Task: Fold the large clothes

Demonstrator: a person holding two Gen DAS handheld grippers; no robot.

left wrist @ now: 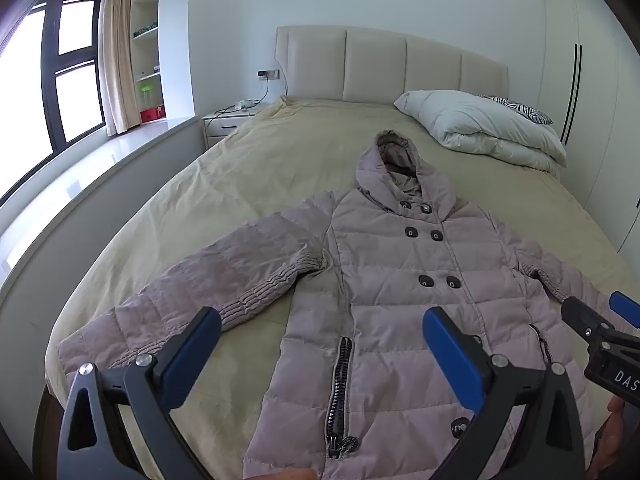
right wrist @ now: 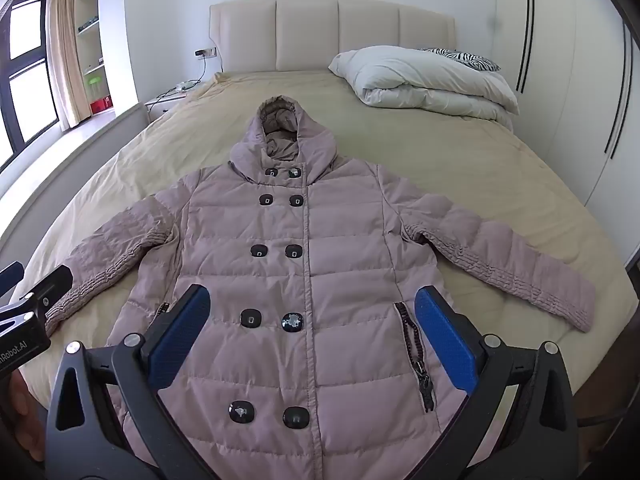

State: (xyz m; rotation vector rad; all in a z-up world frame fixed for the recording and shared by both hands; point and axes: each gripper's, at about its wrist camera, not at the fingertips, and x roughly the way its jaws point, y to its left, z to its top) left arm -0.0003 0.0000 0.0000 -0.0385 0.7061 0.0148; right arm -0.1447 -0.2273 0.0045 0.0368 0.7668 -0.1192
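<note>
Here we are over the bed [right wrist: 480, 168], a wide one under a pale yellow-beige cover, and laid flat on it, front up, is the mauve quilted hooded down coat [right wrist: 312, 264]. Its hood [right wrist: 280, 128] points to twelve o'clock, toward the cream padded headboard [right wrist: 332, 32], and both sleeves are thrown out to the sides: one sleeve runs down to eight o'clock in the right wrist view, the other down to four o'clock. Two columns of dark glossy buttons [right wrist: 276, 251] march down the chest, and a zipped pocket [right wrist: 416, 356] sits at the coat's lower side, at about five o'clock.

The left gripper [left wrist: 320, 352], black arms with blue pads, hangs above the coat's lower half with its jaws spread fully wide, nothing between them and no contact with the fabric. The right gripper [right wrist: 312, 332] is just the same: jaws wide apart, poised over the lower buttons, gripping nothing. In the left wrist view the right gripper shows at three o'clock, just beside the left one.

Up at one o'clock a folded white duvet [right wrist: 424, 80] rests near the headboard, with a zebra-print pillow [right wrist: 464, 58] tucked behind it. At ten o'clock, a white bedside table [left wrist: 226, 122] stands beside the bed.
</note>
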